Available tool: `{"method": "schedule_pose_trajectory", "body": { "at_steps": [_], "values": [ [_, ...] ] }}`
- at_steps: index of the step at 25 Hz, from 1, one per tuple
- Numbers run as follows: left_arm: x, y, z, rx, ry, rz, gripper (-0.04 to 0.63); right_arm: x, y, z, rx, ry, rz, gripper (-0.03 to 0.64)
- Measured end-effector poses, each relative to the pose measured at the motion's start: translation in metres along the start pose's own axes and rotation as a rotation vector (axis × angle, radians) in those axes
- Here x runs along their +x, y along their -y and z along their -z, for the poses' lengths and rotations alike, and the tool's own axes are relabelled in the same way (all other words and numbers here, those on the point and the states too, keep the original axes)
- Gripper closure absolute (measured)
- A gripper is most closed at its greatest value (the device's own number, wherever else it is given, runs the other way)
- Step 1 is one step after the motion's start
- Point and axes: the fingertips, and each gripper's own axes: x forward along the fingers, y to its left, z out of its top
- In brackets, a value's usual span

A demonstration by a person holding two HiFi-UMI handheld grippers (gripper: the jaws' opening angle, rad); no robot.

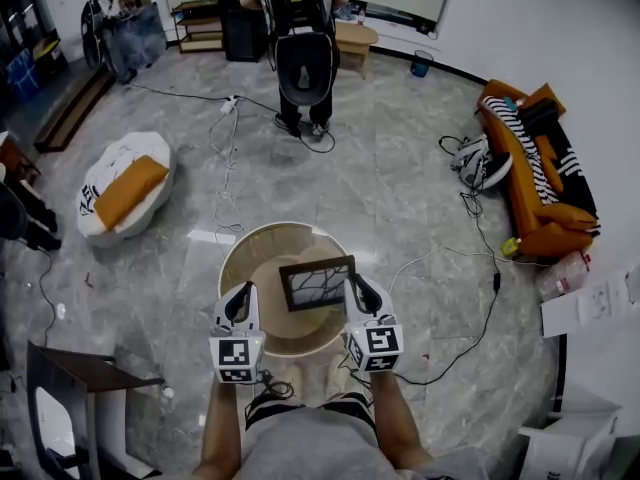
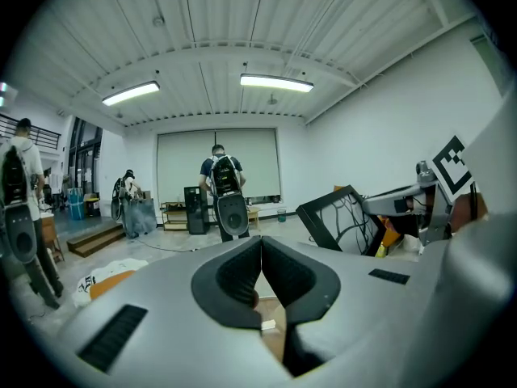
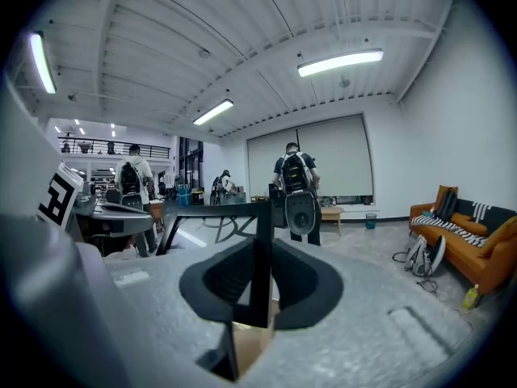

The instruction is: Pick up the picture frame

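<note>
The picture frame (image 1: 317, 283), black-edged with a branching line drawing, hangs tilted above the round wooden table (image 1: 238, 260). My right gripper (image 1: 357, 290) is shut on the frame's right edge. In the right gripper view the black edge (image 3: 260, 253) stands upright between the pads of my right gripper (image 3: 260, 285), and the rest of the frame stretches away to the left. My left gripper (image 1: 240, 304) hovers left of the frame, apart from it, shut with nothing in it. In the left gripper view my left gripper (image 2: 261, 259) has its pads pressed together, and the frame (image 2: 335, 219) shows at the right.
A person with a backpack (image 1: 300, 43) stands at the back by a low table. An orange sofa (image 1: 535, 173) lines the right wall. A white beanbag with an orange cushion (image 1: 125, 193) lies to the left. Cables (image 1: 470, 268) trail over the floor. A dark chair (image 1: 70, 393) stands near left.
</note>
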Motion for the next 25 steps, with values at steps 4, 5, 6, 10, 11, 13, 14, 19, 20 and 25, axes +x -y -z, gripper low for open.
{"method": "schedule_pose_trajectory", "body": {
  "at_steps": [4, 5, 6, 10, 11, 13, 14, 19, 20, 25],
  "values": [
    [-0.012, 0.002, -0.011, 0.025, 0.021, 0.013, 0.575, -0.022, 0.001, -0.007, 0.001, 0.026, 0.023, 0.552],
    [-0.013, 0.002, -0.012, 0.028, 0.024, 0.017, 0.575, -0.025, 0.001, -0.009, 0.0, 0.031, 0.028, 0.552],
    [-0.015, 0.002, -0.013, 0.031, 0.025, 0.02, 0.575, -0.027, 0.0, -0.011, 0.0, 0.036, 0.034, 0.552],
    [-0.021, 0.001, -0.013, 0.039, 0.026, 0.035, 0.575, -0.033, -0.001, -0.015, 0.006, 0.05, 0.056, 0.552],
    [-0.022, 0.001, -0.013, 0.039, 0.025, 0.04, 0.575, -0.034, -0.002, -0.016, 0.007, 0.053, 0.061, 0.552],
    [-0.024, 0.002, -0.011, 0.04, 0.024, 0.046, 0.575, -0.036, -0.003, -0.018, 0.009, 0.06, 0.069, 0.552],
    [-0.024, 0.003, -0.01, 0.039, 0.023, 0.048, 0.575, -0.037, -0.003, -0.018, 0.009, 0.063, 0.071, 0.552],
    [-0.024, 0.009, -0.013, 0.042, 0.029, 0.048, 0.575, -0.042, 0.001, -0.019, 0.005, 0.073, 0.071, 0.552],
    [-0.024, 0.01, -0.014, 0.042, 0.028, 0.047, 0.575, -0.043, 0.003, -0.018, 0.005, 0.072, 0.07, 0.552],
    [-0.025, 0.013, -0.007, 0.038, 0.017, 0.043, 0.575, -0.046, 0.003, -0.016, 0.004, 0.073, 0.065, 0.552]
  ]
}}
